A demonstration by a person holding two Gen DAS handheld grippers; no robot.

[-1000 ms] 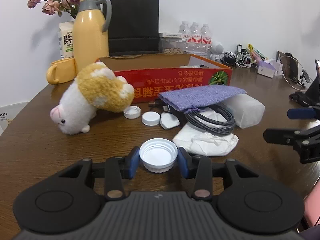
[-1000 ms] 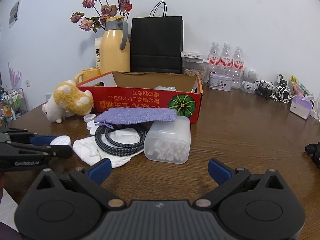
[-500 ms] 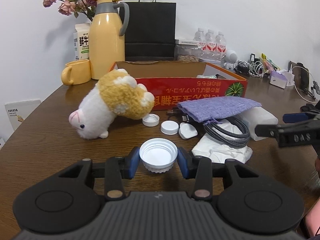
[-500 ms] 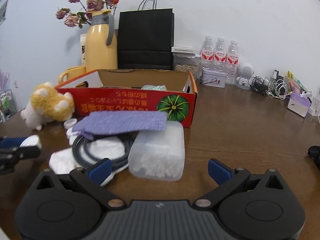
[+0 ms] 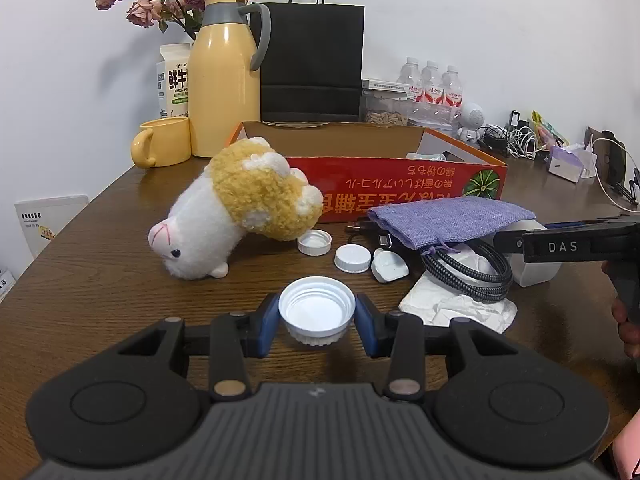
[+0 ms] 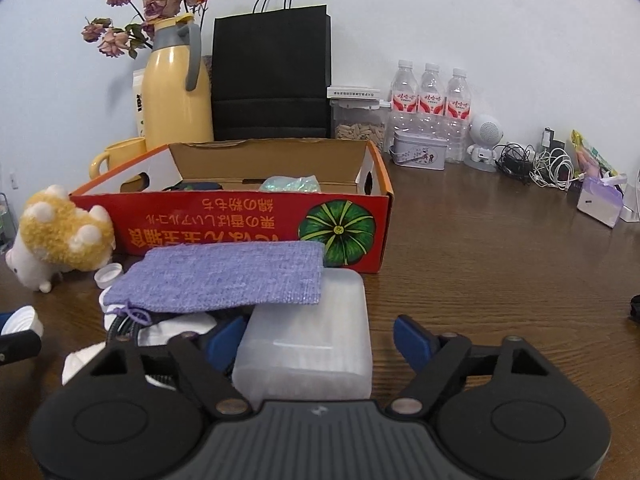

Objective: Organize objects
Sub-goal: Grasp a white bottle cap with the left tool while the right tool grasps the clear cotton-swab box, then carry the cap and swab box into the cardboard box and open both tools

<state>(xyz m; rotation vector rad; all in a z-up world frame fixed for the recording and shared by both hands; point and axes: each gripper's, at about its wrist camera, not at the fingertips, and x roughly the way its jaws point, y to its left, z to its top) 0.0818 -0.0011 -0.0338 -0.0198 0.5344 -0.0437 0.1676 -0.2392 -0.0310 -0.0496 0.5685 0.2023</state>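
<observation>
My left gripper is shut on a white bottle cap, open side up, just above the wooden table. The jaws of my right gripper are closing around a translucent plastic box. The box lies between the pads, and a gap shows at the right pad. A purple pouch rests across the box's far end and a coiled braided cable. In the left wrist view my right gripper's finger reaches in from the right, hiding part of the box.
An open red cardboard box stands behind the pile. A plush toy, two loose caps, a white charger and crumpled tissue lie around. A yellow thermos, mug, black bag and bottles line the wall.
My right gripper has moved forward until the plastic box sits between its jaws, and the jaws have narrowed. The left gripper keeps the cap and has barely shifted.
</observation>
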